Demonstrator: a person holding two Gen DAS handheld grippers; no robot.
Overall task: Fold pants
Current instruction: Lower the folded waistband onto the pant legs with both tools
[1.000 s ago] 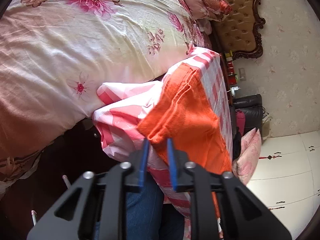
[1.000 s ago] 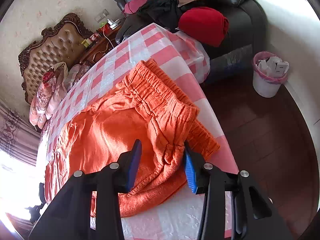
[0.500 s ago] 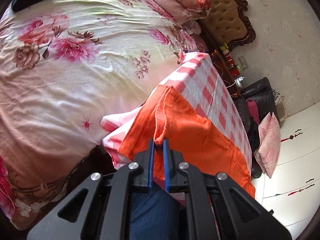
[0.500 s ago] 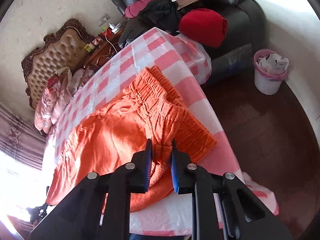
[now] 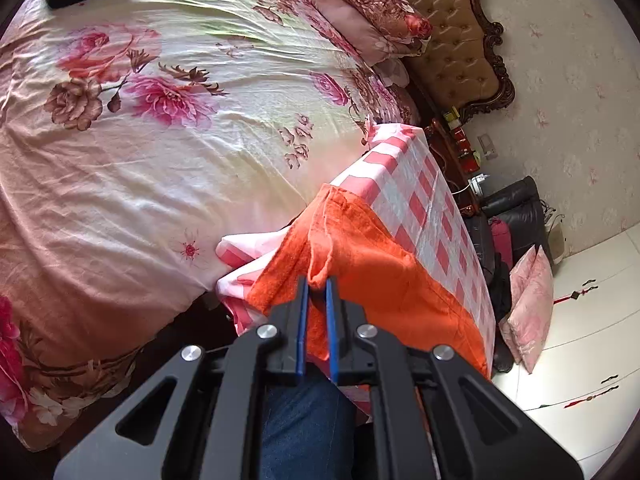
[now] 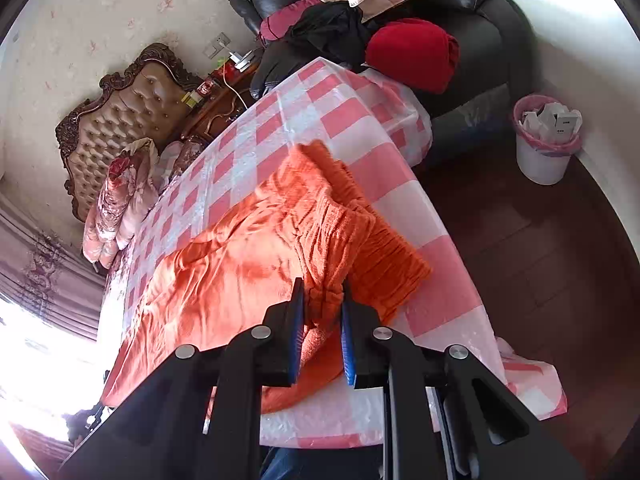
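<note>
Two grippers pinch orange pants (image 6: 248,264) on checkered tablecloth (image 6: 332,120) beside bed (image 5: 140,140).

The pants (image 5: 384,276) are plain bright orange, pinched between the blue pads of the black left gripper (image 5: 315,284); the right gripper (image 6: 322,294) is black with blue pads too. Under them, the tablecloth (image 6: 352,116) is pink-and-white check. Left of the left gripper, the bedspread (image 5: 168,92) is cream with pink and brown flowers. Ahead of the right gripper sits a red bundle (image 6: 412,54) on a black sofa (image 6: 480,8).
</note>
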